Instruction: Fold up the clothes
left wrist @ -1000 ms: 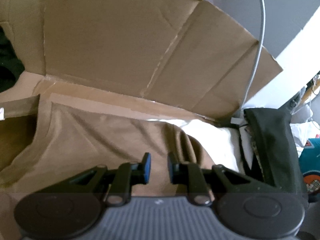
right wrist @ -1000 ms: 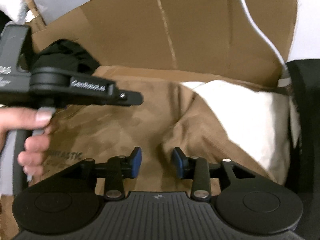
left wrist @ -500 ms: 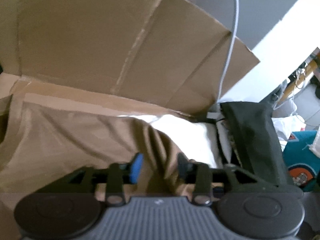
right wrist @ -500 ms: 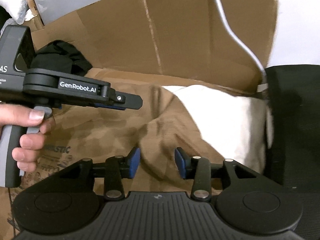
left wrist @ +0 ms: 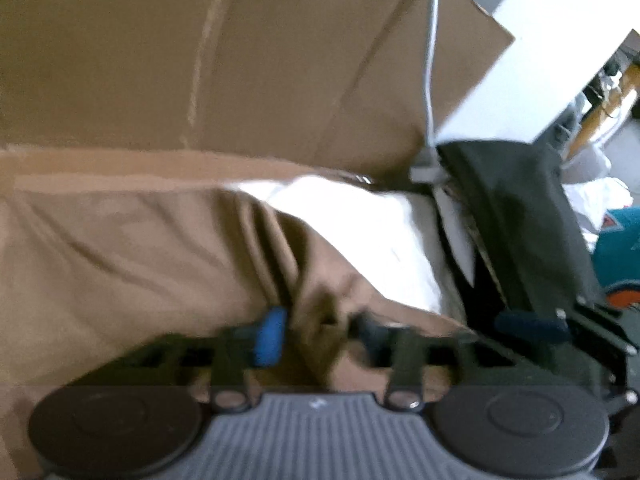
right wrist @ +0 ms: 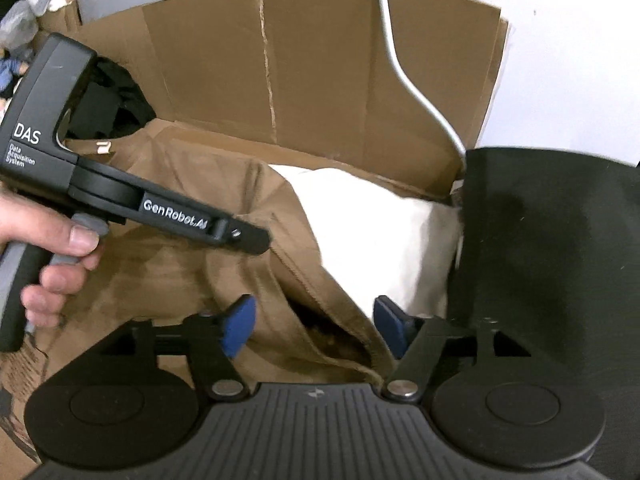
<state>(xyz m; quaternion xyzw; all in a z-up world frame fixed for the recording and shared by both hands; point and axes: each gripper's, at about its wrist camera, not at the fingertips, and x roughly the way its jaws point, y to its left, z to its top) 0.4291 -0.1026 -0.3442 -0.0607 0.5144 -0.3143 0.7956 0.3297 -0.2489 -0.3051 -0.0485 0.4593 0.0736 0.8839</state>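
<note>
progress: early, brown garment point(right wrist: 224, 280) bunched, no fold yet
left gripper point(left wrist: 316, 336): closing on garment fold
right gripper point(right wrist: 316, 324): opening, fabric loose between
left: all folds

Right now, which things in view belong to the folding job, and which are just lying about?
Job: brown garment; left gripper, closing on its fold; right gripper, opening over its edge.
Lying about: white cloth, cardboard, grey cable, black chair.

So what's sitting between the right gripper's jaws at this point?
In the right wrist view, a folded edge of the brown garment lies between the opening jaws of the right gripper; neither pad touches it.
</note>
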